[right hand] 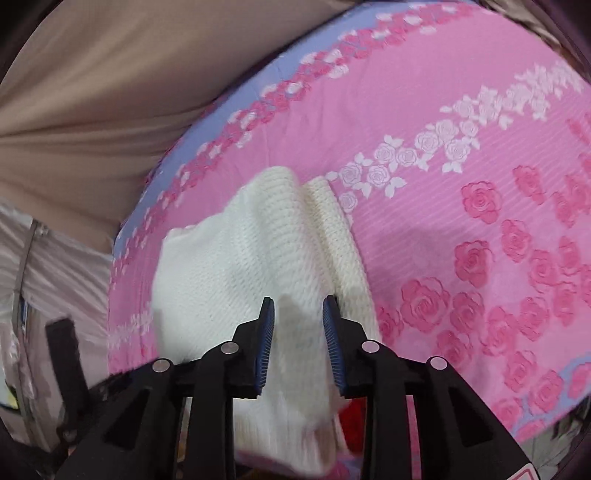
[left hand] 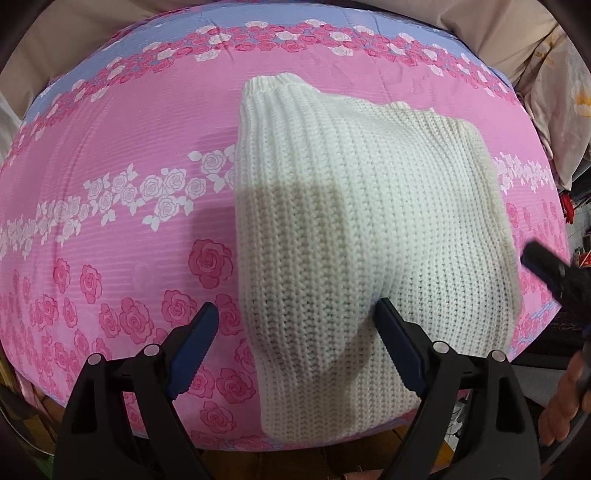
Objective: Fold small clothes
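A white ribbed knit sweater [left hand: 369,221] lies folded into a rough rectangle on the pink rose-print bedspread [left hand: 110,147], its cuff end pointing away. My left gripper [left hand: 297,308] hangs open over the sweater's near edge, jaws wide apart and touching nothing. In the right wrist view the sweater [right hand: 251,251] shows a raised fold along its right side. My right gripper [right hand: 298,301] hovers over it with a clear gap between the blue pads and no cloth pinched. One of its black fingers [left hand: 543,266] shows at the sweater's right edge, with a hand [left hand: 565,402] below.
Beige bedding [left hand: 498,33] is heaped behind and right of the bedspread [right hand: 480,110], and also fills the upper left [right hand: 92,92]. The bed's near edge runs just under the sweater, with wooden floor [left hand: 295,461] below. Something red [right hand: 354,417] lies under the sweater's corner.
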A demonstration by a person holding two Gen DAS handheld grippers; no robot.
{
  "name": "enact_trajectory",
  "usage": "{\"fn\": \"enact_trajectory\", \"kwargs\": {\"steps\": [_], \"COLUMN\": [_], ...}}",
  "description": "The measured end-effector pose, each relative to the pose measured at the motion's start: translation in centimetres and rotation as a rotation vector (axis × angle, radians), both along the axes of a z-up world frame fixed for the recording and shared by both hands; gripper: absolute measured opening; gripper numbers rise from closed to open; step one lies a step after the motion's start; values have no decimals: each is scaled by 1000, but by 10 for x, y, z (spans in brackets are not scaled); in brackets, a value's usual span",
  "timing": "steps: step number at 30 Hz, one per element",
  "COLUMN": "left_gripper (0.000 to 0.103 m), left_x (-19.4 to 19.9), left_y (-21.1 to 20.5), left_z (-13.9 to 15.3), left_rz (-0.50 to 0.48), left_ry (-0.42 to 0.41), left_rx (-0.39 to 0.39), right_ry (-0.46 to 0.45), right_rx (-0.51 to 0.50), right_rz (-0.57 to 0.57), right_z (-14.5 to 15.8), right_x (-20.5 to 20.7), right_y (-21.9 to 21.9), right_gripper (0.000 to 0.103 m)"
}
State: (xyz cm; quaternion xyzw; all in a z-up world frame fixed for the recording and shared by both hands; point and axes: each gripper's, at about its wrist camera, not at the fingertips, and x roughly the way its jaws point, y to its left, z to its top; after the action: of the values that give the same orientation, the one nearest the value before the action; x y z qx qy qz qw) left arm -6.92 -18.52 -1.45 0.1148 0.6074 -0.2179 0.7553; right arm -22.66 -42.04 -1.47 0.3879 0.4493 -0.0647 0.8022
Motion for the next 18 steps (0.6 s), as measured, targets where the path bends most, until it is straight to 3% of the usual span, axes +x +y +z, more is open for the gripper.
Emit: {"fn": "enact_trajectory", "kwargs": {"steps": [2, 5, 6, 8, 9, 13, 16, 18], "left_gripper": [84, 84, 84, 84, 84, 85, 86, 85], "left_x": [-4, -10, -11, -11, -12, -16, -16, -16], "left_y": [5, 13, 13, 14, 13, 11, 10, 16], "left_z": [1, -10, -14, -20, -17, -14, -29, -24], "left_rz": [7, 16, 21, 38, 35, 22, 29, 45], "left_ry": [6, 50, 66, 92, 81, 61, 116, 118], "left_rx": [-5, 0, 2, 6, 7, 7, 13, -25], "right_ry": [29, 94, 100, 118, 114, 32, 150, 159], "right_rx": [0, 3, 19, 19, 20, -58, -45, -1], "right_rz": [46, 99, 111, 120, 118, 80, 83, 84], "right_z": [0, -18, -26, -37, -35, -7, -48, -64], "right_x": [-16, -31, -33, -29, -26, -34, -35, -38], "right_y": [12, 33, 41, 49, 51, 43, 36, 36], "right_gripper": [54, 59, 56, 21, 10, 9, 9, 10]}}
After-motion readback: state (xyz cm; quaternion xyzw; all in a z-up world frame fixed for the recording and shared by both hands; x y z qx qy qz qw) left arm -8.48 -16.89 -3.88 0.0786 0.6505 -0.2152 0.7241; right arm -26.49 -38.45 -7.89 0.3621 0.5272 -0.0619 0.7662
